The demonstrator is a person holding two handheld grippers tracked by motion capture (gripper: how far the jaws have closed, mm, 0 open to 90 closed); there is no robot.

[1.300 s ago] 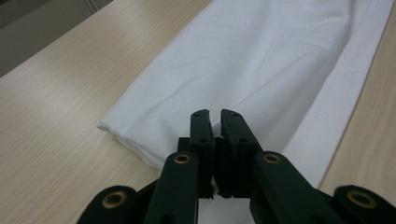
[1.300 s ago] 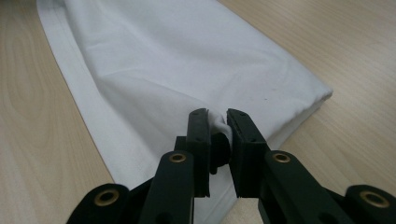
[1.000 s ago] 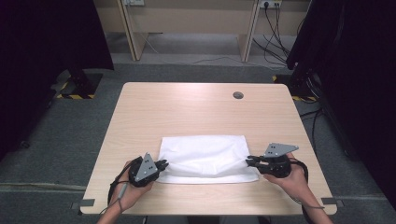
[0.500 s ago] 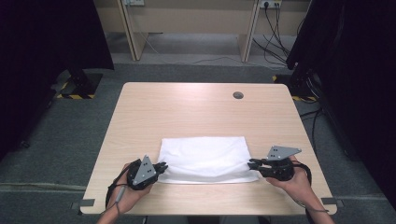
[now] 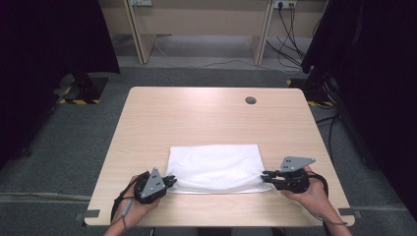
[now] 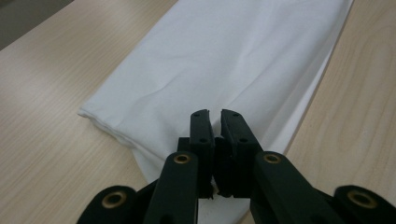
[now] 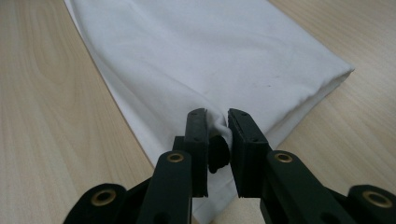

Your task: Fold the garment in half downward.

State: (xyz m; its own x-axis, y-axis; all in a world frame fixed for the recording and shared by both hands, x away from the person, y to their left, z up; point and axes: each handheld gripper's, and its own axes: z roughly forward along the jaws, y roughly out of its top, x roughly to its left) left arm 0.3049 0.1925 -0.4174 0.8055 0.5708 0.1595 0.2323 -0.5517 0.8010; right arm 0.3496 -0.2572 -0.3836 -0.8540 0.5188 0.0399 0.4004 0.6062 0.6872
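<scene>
- Wooden table point(image 5: 196, 118), white folded cloth point(image 5: 216, 167) lying near the front edge.
- left gripper point(image 5: 168, 181) and right gripper point(image 5: 266, 175) each pinch a near corner.
- Uneven pulling could probably wreck the fold.

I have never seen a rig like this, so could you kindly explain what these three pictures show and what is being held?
No robot here: a person holds a handheld tool with two black jaws in each hand. The high view looks down on a wooden table from above the person's side. The left gripper and right gripper sit at the near corners of a folded white cloth. The other two pictures come from cameras riding on each gripper, looking along its jaws. In both, the jaws are closed on a pinch of the cloth's edge, which otherwise lies flat on the table.
</scene>
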